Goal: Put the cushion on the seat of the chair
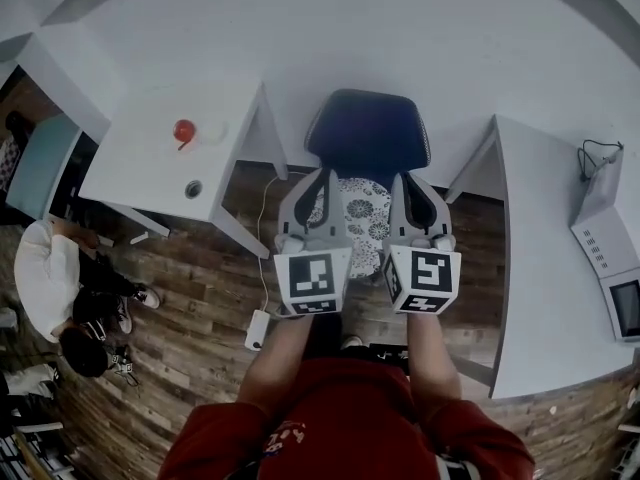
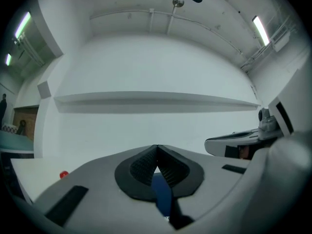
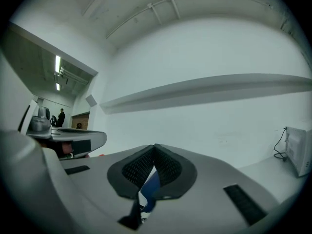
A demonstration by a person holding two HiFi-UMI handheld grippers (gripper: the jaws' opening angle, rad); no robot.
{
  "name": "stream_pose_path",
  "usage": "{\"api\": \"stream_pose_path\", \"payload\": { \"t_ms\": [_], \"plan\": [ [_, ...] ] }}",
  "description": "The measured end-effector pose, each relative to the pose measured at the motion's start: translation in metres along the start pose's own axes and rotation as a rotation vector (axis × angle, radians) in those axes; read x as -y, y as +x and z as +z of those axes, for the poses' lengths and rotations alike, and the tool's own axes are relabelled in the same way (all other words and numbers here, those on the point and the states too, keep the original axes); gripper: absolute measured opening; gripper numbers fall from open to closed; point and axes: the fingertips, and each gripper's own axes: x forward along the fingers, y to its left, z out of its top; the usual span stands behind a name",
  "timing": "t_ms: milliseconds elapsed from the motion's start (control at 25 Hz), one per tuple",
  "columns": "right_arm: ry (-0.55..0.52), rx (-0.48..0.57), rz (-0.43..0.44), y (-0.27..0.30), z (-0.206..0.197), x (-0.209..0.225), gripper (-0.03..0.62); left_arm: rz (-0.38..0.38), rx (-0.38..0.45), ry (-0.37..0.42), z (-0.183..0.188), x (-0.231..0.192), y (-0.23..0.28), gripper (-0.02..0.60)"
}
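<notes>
**Floral cushion lying over chair seat, both tools shut beside it**

Head view, looking steeply down: a white floral cushion [image 1: 355, 218] is lying over the seat of a dark blue chair [image 1: 368, 128], just in front of the backrest. Can't tell if it's fully resting there. The left tool [image 1: 326, 176] and right tool [image 1: 402, 178] are sitting over its L and R edges. In each gripper view the jaws are meeting tip to tip, w/ no cloth pinched there. Blue and patterned fabric is showing thru the slit behind. The cushion is probably light, soft and floppy, so pinching opposite edges w/ both tools should keep it flat.
</notes>
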Motion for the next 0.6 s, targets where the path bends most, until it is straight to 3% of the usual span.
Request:
{"api": "stream_pose_path", "payload": {
  "t_ms": [600],
  "plan": [
    [-0.063, 0.015, -0.019, -0.009, 0.013, 0.006, 0.028, -0.004, 0.023, -0.012, 0.014, 0.004, -0.006, 0.028]
  ]
}}
